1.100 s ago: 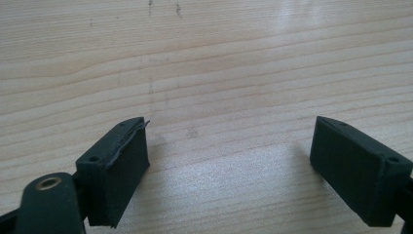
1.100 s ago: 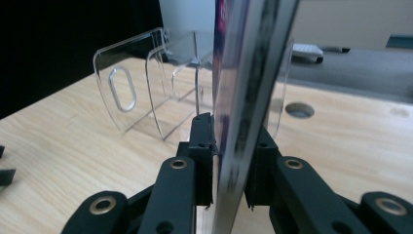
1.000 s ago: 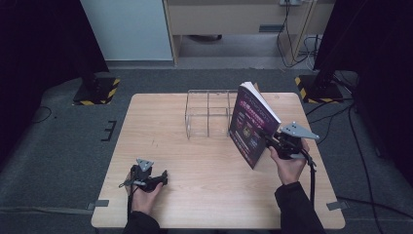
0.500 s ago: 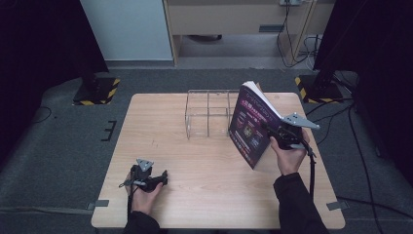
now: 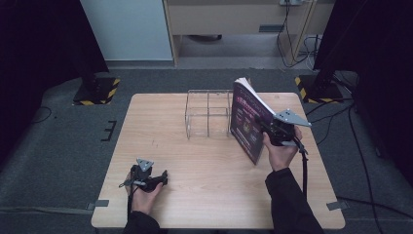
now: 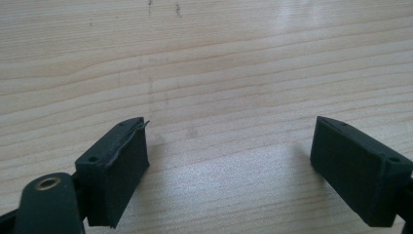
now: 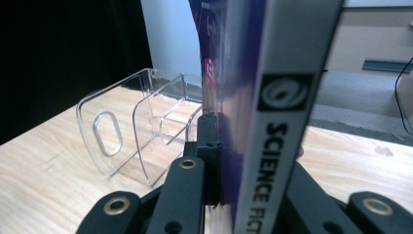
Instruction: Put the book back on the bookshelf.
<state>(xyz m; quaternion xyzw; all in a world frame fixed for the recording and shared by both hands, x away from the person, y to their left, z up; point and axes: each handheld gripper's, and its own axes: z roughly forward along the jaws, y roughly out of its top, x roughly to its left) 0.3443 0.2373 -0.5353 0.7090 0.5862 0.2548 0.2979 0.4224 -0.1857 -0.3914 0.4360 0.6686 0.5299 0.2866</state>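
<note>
R gripper [image 5: 267, 127] pinching science fiction book [image 5: 247, 119] by spine, mid-right of frame, upright beside clear rack [image 5: 208, 113]. I'd keep it vertical, lower into slot slowly. L gripper [image 5: 163, 176] jaws spread, idle lower left.

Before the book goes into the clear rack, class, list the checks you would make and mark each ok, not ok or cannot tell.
1. Right gripper clamped on the book: ok, jaws shut on its spine edge.
2. Book lifted off the table: cannot tell, its lower corner sits very near the wood.
3. Clear rack upright with slots empty: ok.
4. Book lined up with a slot: not ok, it is tilted and beside the rack.
5. Left gripper out of the way: ok, open, at the near edge.
</note>
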